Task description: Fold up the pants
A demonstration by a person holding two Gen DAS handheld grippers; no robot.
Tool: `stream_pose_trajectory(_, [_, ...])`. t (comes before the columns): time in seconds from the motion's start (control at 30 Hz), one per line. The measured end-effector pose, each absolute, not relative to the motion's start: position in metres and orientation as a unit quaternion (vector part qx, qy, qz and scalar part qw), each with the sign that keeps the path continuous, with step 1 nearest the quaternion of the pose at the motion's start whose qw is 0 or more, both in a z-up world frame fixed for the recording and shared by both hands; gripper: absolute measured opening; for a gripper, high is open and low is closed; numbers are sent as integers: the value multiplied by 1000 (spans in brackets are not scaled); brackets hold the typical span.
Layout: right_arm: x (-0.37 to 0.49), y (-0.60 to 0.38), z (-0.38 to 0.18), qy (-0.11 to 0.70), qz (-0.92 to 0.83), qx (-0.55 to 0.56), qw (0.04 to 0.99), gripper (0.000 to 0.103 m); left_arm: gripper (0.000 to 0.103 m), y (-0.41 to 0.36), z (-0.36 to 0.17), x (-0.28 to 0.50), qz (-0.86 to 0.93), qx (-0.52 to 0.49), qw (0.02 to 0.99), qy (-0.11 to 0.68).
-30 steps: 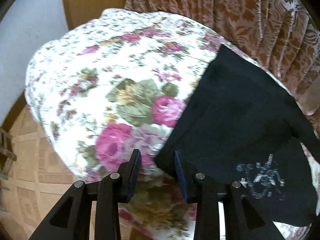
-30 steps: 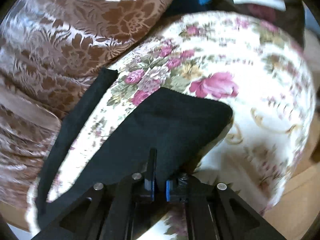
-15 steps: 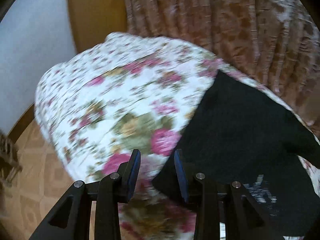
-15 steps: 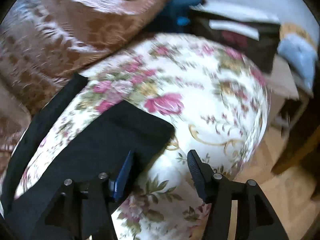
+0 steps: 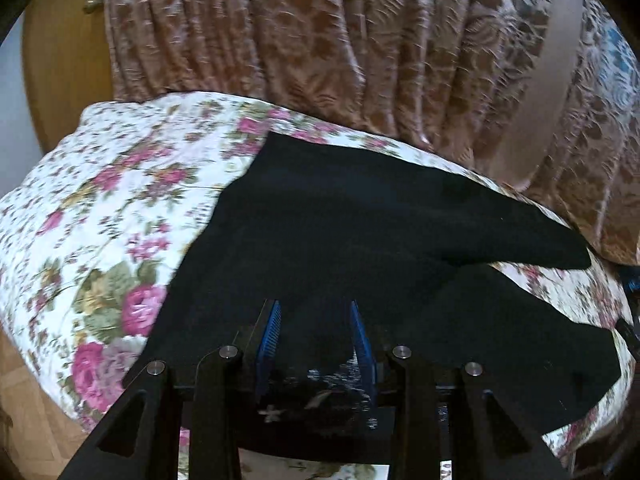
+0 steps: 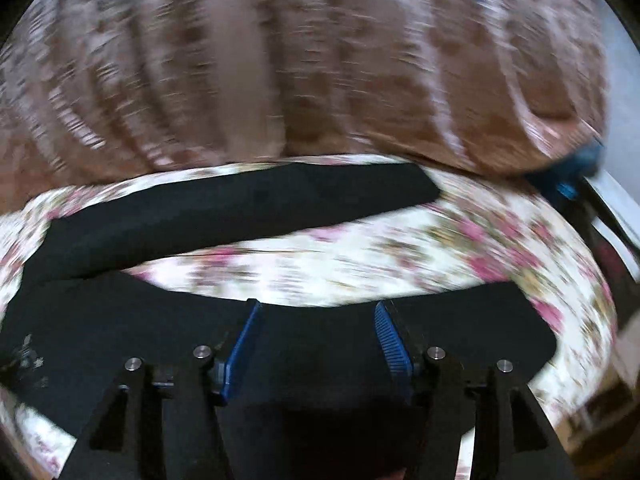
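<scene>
Black pants [image 5: 360,220] lie spread on a flowered bedspread [image 5: 120,200], legs pointing right. A silver print [image 5: 340,376] marks the cloth near the waist. My left gripper [image 5: 314,306] hovers open over that part, with cloth beneath the blue pads but no pinch. In the blurred right wrist view, the far leg [image 6: 240,208] lies across the bed and the near leg [image 6: 460,320] runs under my right gripper [image 6: 318,306]. It stands wide open above the black cloth and grips nothing.
A brown patterned curtain [image 5: 320,40] hangs right behind the bed, also filling the top of the right wrist view [image 6: 320,60]. A wooden door [image 5: 60,60] stands at far left. Tiled floor [image 5: 24,420] shows past the bed's near left edge.
My right gripper let go of the pant leg's end, opened wide and swung round over the near leg. My left gripper moved from beside the pants' corner to over the waist.
</scene>
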State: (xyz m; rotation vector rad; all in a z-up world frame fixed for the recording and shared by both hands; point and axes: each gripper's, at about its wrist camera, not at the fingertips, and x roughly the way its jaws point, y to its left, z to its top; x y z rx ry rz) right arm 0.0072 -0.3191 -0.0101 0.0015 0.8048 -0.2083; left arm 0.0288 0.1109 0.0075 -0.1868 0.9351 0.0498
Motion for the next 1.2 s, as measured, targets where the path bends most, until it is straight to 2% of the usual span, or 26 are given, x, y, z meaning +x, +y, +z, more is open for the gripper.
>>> stream_pose_trajectory(0.37, [44, -192, -16, 386, 21, -83, 919, 59, 36, 131, -2, 53, 42, -85, 880, 466])
stream_pose_trajectory(0.63, [65, -168, -24, 390, 47, -99, 914, 59, 44, 154, -1, 84, 53, -94, 874, 474])
stream_pose_trajectory(1.07, [101, -149, -51, 430, 74, -115, 892, 60, 46, 193, -5, 170, 50, -129, 849, 510])
stream_pose_trajectory(1.13, [107, -149, -57, 445, 88, -100, 886, 64, 52, 196, -9, 182, 51, -128, 847, 513])
stream_pose_trajectory(1.2, [114, -147, -66, 458, 98, -97, 878, 66, 52, 203, -15, 200, 54, -130, 844, 518])
